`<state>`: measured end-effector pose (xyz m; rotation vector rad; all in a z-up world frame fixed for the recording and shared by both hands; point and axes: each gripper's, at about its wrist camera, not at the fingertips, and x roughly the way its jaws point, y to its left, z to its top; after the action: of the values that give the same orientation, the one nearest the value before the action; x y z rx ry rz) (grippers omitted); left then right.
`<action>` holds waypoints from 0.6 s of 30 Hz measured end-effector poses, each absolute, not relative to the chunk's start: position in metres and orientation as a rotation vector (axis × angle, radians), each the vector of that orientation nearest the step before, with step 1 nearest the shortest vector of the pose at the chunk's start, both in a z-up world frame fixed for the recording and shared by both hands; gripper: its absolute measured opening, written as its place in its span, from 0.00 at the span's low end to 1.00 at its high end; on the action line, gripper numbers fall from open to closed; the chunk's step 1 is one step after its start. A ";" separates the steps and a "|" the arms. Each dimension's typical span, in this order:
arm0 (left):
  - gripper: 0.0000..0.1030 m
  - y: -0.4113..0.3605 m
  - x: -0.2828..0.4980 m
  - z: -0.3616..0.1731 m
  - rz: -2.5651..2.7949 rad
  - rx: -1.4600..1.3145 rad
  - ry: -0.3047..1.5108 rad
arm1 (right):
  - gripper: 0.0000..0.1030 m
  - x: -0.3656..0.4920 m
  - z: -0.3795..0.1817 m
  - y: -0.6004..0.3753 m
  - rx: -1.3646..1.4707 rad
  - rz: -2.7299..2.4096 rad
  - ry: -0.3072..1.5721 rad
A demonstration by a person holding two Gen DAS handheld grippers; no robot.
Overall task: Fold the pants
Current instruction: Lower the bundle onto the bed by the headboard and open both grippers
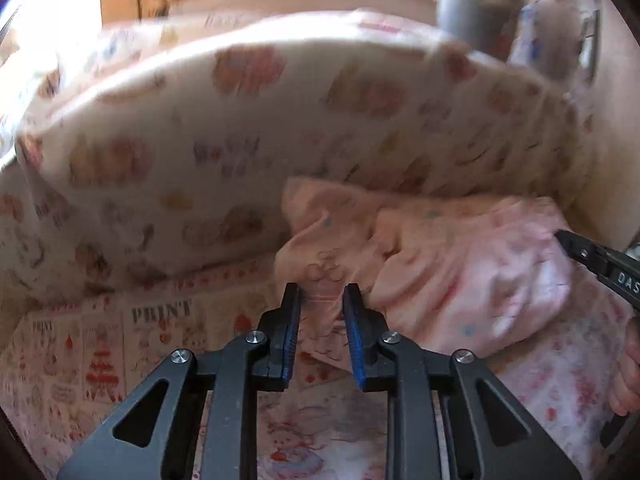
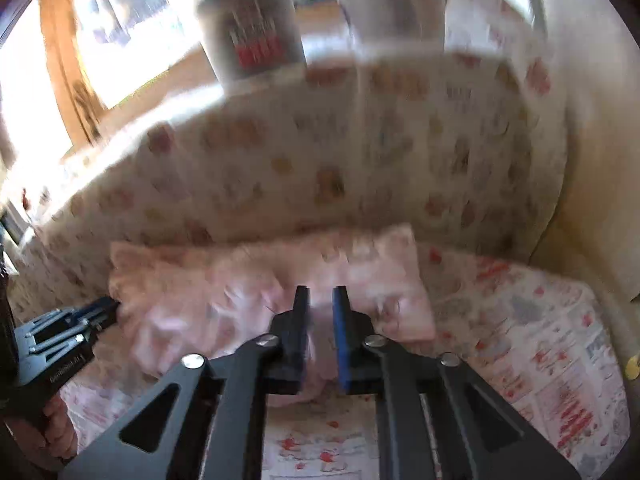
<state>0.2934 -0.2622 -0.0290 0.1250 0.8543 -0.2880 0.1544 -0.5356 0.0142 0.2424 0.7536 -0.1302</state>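
Observation:
The pale pink printed pants [image 1: 460, 264] lie bunched on a patterned sheet [image 1: 100, 352]. My left gripper [image 1: 322, 292] is closed on a fold at the left end of the cloth, which fills the narrow gap between its blue pads. In the right wrist view my right gripper [image 2: 320, 294] pinches the near edge of the pants [image 2: 240, 276] in the same way. The right gripper's tip [image 1: 592, 256] shows at the right end of the garment. The left gripper [image 2: 80, 320] appears at the pants' left end.
A large cushion or duvet [image 1: 240, 140] printed with bears rises right behind the pants [image 2: 320, 160]. A dark cylindrical container [image 2: 248, 28] stands beyond it near a bright window. A person's hand [image 1: 628, 380] holds the right gripper. Both views are blurred.

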 end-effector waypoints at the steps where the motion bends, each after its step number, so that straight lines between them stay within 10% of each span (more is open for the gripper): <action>1: 0.21 -0.262 0.297 -0.032 -0.291 0.113 0.869 | 0.11 0.158 0.008 -0.538 0.238 -0.146 0.781; 18: 0.28 -0.242 0.288 -0.013 -0.296 0.076 0.759 | 0.11 0.141 0.038 -0.514 0.094 -0.209 0.693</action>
<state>0.2878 -0.2421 -0.0131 0.0756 0.7592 -0.2957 0.1409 -0.5140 0.0381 0.0937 0.6925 -0.2088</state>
